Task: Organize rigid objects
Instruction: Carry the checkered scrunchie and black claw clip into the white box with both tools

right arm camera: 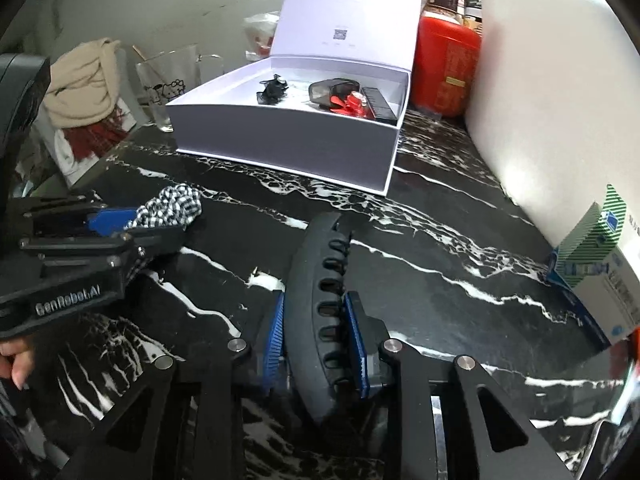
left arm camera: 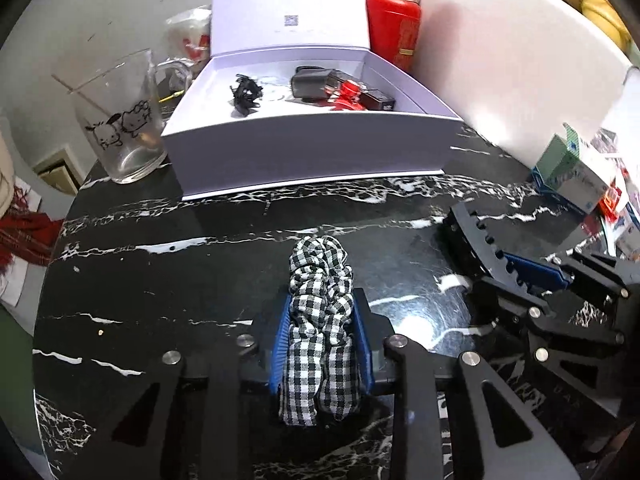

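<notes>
My left gripper point(left arm camera: 322, 344) is shut on a black-and-white checked fabric scrunchie point(left arm camera: 320, 312), held just above the black marble table point(left arm camera: 160, 280). My right gripper point(right arm camera: 316, 340) is shut on a large black hair claw clip point(right arm camera: 320, 292); it also shows in the left wrist view point(left arm camera: 480, 248). The left gripper with the scrunchie point(right arm camera: 168, 208) shows at the left of the right wrist view. An open white box point(left arm camera: 304, 148) stands at the back of the table. It holds a small black clip point(left arm camera: 245, 92), a dark pouch point(left arm camera: 312, 80), a red clip point(left arm camera: 348, 96) and a black case point(left arm camera: 378, 100).
A glass mug point(left arm camera: 120, 116) with cartoon print stands left of the box. A red canister point(left arm camera: 394, 28) is behind it and a white foam block point(left arm camera: 512, 60) to its right. Small green-and-white cartons point(left arm camera: 568, 172) lie at the right edge. Clothes point(right arm camera: 80, 92) lie beyond the table's left edge.
</notes>
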### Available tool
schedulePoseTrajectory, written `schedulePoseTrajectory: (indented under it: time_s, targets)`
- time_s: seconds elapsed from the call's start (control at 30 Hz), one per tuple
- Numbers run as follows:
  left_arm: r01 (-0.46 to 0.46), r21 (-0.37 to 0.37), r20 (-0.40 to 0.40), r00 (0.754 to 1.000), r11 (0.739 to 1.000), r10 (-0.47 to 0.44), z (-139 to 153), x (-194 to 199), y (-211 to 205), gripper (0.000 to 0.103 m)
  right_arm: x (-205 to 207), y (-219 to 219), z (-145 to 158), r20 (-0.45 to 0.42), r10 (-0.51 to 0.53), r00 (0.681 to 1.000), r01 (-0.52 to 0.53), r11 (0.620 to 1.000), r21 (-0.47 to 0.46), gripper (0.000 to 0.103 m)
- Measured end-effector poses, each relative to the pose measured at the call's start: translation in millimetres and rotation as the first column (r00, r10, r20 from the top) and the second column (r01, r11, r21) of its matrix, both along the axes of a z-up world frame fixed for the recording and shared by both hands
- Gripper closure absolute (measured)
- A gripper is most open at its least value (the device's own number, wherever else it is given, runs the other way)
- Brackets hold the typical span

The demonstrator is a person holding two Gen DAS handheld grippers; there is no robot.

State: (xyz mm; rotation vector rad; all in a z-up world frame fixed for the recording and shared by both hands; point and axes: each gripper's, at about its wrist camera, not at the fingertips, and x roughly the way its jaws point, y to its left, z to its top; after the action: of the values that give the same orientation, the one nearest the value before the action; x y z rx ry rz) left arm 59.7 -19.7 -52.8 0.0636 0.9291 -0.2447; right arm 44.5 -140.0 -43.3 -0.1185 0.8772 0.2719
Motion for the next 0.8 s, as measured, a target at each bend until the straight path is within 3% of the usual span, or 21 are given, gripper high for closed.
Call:
schedulePoseTrajectory:
  time_s: [0.37, 0.8]
  targets:
    - [0.007, -0.014, -0.012, 1.000, 1.000, -0.007, 4, -5, 1, 0.075, -4, -7, 3, -0.017, -0.028, 0.999, 0.029, 0.998, 0.051, 0.074]
    - [0.028, -0.020, 0.025, 0.999, 0.999, -0.028, 28, -17, 0, 0.075, -16, -4, 24, 0.014, -0.015, 1.000, 0.014, 0.997, 0.080, 0.074]
